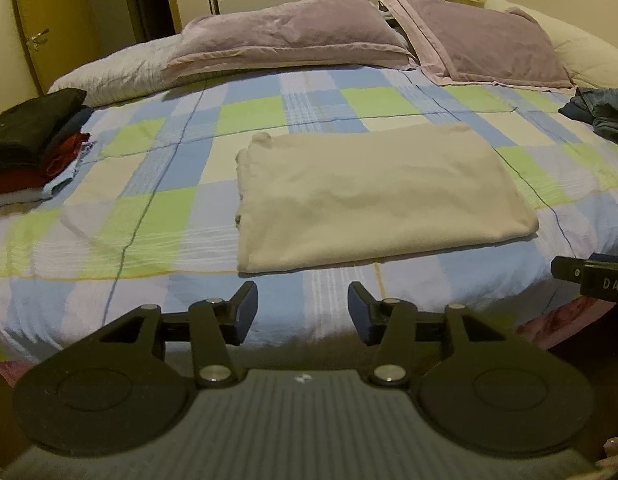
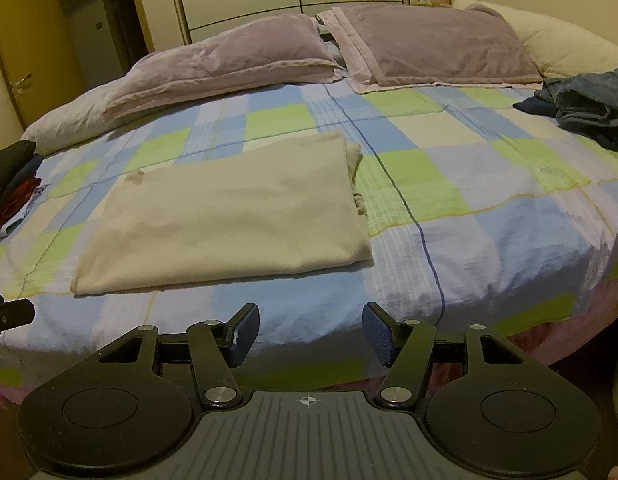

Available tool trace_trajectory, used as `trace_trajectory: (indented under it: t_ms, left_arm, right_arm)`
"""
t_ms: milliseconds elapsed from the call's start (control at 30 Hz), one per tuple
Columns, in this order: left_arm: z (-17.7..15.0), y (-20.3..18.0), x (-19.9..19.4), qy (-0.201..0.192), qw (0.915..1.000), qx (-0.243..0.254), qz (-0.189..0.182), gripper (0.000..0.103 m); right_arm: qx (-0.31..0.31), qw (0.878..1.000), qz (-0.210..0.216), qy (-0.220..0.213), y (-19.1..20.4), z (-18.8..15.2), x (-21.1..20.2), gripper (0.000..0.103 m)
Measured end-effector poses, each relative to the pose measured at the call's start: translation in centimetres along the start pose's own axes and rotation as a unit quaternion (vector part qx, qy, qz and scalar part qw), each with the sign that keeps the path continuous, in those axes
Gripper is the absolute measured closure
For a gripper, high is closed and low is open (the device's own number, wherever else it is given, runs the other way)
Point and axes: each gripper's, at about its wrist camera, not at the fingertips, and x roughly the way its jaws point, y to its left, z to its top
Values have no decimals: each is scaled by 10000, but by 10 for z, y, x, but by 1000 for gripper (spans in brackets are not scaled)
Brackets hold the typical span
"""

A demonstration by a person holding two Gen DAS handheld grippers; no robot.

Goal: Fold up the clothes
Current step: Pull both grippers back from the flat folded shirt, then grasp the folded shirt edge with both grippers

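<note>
Two grippers hang over the near edge of the bed (image 1: 121, 184), side by side, and both point down at a slant toward the covers. The left gripper (image 1: 303, 312) has its fingers (image 1: 245, 312) spread apart, and nothing is between them. The right gripper (image 2: 311, 334) also has its fingers (image 2: 379, 334) spread apart and holds nothing. Its tip peeks in at the right edge of the left view.

A folded cream cloth (image 1: 373, 196) lies flat on the checked bed cover, just past the fingers of both grippers and not touching them. On the left side of the bed sits a pile of folded clothes (image 1: 29, 140), black on top and red below. On the right side lies a heap of blue clothes (image 2: 593, 104), not folded. Two purple pillows (image 1: 293, 32) lie at the head of the bed.
</note>
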Motion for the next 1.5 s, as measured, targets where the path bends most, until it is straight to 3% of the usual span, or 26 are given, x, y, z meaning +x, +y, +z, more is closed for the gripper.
trace_trajectory:
  t_ms: [133,300,433,533,700,933,1033,1167,1267,1433,1500]
  left_arm:
    - [-5,3,17,99,9996,-113,-253,57]
    - [-2,24,45,269,9979,-373,-455,58]
    - [13,41,66,238,9969,-476,-573,58]
    - [26,53,83,152,9942,-642,-847,62]
    - [50,65,114,18,9850,-883,-1484,72]
    - [72,73,156,54,9784,-1084,-1762,75]
    - [74,77,169,106,9748,-1204,-1873,75]
    - [74,84,180,133,9709,-1345,-1975,75]
    - [73,92,187,145,9661,-1524,-2080,76]
    - [71,102,199,159,9570,-1858,-2222,78]
    - [67,100,209,284,9604,-1809,-2100,86]
  right_arm:
    - [175,9997,66,124,-11,-1,14,42]
    - [850,9950,367,372,-40,-3,40,42]
    - [1316,9893,568,264,-67,11,56,42]
    - [1869,9768,1044,91,-93,30,75,42]
    - [2811,9436,1752,12,-132,55,120,43]
    - [2731,9408,1999,218,-154,93,175,43]
    - [2653,9362,2248,501,-162,99,196,44]
    - [2534,9218,2765,976,-174,103,212,62]
    - [2360,9124,3088,1282,-178,102,216,63]
    - [2773,9007,3081,1304,-188,99,225,71]
    - [2837,9008,3041,1251,-186,97,226,75]
